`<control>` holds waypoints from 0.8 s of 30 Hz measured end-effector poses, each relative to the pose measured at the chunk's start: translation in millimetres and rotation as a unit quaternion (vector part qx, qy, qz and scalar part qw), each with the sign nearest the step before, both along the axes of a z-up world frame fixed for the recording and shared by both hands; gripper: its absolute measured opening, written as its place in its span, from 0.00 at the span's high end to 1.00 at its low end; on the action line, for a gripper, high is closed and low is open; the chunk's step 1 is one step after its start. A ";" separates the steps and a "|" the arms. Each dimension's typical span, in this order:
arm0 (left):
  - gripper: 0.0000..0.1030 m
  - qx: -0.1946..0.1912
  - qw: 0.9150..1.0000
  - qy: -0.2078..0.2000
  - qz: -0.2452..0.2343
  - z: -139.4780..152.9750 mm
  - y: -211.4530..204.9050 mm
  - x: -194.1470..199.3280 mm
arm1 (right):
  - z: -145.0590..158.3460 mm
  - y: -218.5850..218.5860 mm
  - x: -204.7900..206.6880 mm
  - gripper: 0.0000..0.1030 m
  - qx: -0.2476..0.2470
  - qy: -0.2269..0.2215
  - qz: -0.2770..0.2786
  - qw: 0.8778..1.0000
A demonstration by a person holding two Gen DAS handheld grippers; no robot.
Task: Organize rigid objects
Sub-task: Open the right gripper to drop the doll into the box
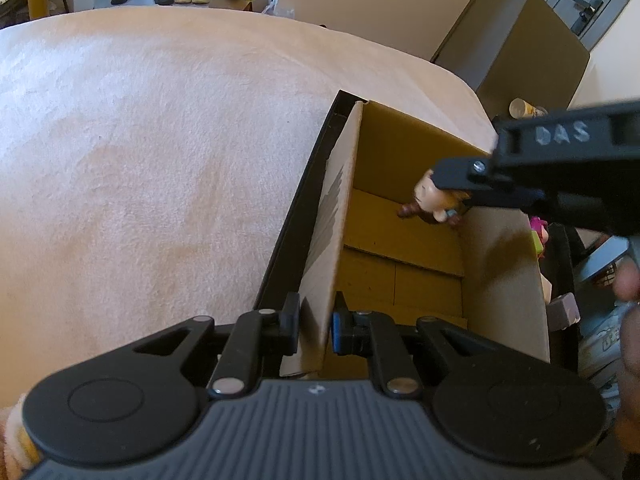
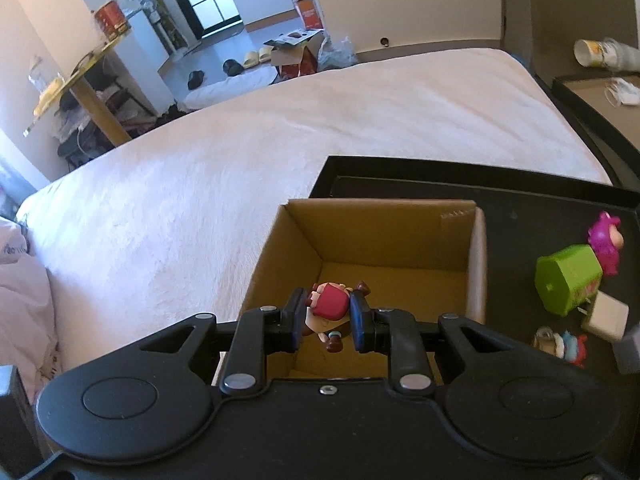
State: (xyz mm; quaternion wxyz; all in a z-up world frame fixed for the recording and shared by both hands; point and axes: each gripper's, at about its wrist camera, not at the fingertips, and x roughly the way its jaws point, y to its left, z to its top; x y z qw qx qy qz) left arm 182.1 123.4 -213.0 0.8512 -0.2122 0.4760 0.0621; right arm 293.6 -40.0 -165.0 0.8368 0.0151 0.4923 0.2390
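One cardboard box [image 2: 380, 248]: left gripper [image 1: 314, 326] is clamping its wall, right gripper [image 2: 325, 314] is gripping one figurine [image 2: 330, 304] above it; three toys [image 2: 570, 280] lying at 3 o'clock on black tray [image 2: 520, 216].

The cardboard box [image 2: 376, 248] stands in the tray's [image 2: 520, 200] left near corner; loose toys [image 2: 568, 284] lie right; bed [image 2: 280, 128] beyond.

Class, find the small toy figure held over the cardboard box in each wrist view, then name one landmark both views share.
Left wrist view: toy figure right of centre, under the right gripper.
Right wrist view: lower centre, clamped between the jaws.
Shared landmark: the cardboard box.
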 end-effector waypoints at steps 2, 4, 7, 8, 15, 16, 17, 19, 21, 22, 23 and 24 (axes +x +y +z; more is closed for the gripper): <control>0.86 -0.003 1.000 -0.001 0.002 -0.3 1.3 -0.1 | -0.1 7.8 3.4 0.77 -0.006 -0.004 0.006 1.000; 0.86 -0.005 1.000 -0.002 0.003 -0.5 2.1 -0.2 | -0.8 13.6 7.0 0.75 -0.007 -0.006 0.009 1.000; 0.86 -0.005 1.000 -0.003 0.001 -0.3 1.8 0.1 | 2.1 16.7 7.3 0.71 -0.007 -0.021 0.013 1.000; 0.86 -0.005 1.000 -0.003 0.000 -0.7 1.6 0.1 | 2.9 16.7 7.2 0.71 -0.007 -0.021 0.014 1.000; 0.86 -0.001 1.000 -0.003 0.000 -1.6 0.6 -0.3 | 4.5 2.5 6.3 0.69 -0.006 -0.012 0.007 1.000; 0.86 -0.002 1.000 -0.003 0.000 -1.4 0.8 0.0 | 5.1 -0.3 5.0 0.67 -0.006 -0.012 0.007 1.000; 0.86 -0.001 1.000 -0.003 0.000 -1.4 0.5 -0.1 | 6.1 -2.4 3.3 0.66 -0.007 -0.013 0.008 1.000; 0.86 -0.002 1.000 -0.003 0.000 -1.4 0.4 0.2 | 8.4 -6.9 -0.2 0.63 -0.009 -0.016 0.011 1.000; 0.86 -0.003 1.000 -0.002 0.001 -1.0 0.4 0.4 | 12.1 -12.1 -2.2 0.58 -0.009 -0.020 0.013 1.000; 0.86 -0.003 1.000 -0.002 0.001 -1.0 0.2 0.5 | 13.8 -14.9 -3.6 0.58 -0.010 -0.023 0.014 1.000; 0.86 -0.003 1.000 -0.002 0.001 -0.8 0.2 0.8 | 15.5 -18.4 -4.2 0.58 -0.011 -0.025 0.015 1.000; 0.86 -0.002 1.000 -0.002 0.001 -0.8 0.7 0.8 | 17.1 -22.6 -4.8 0.58 -0.012 -0.027 0.015 0.999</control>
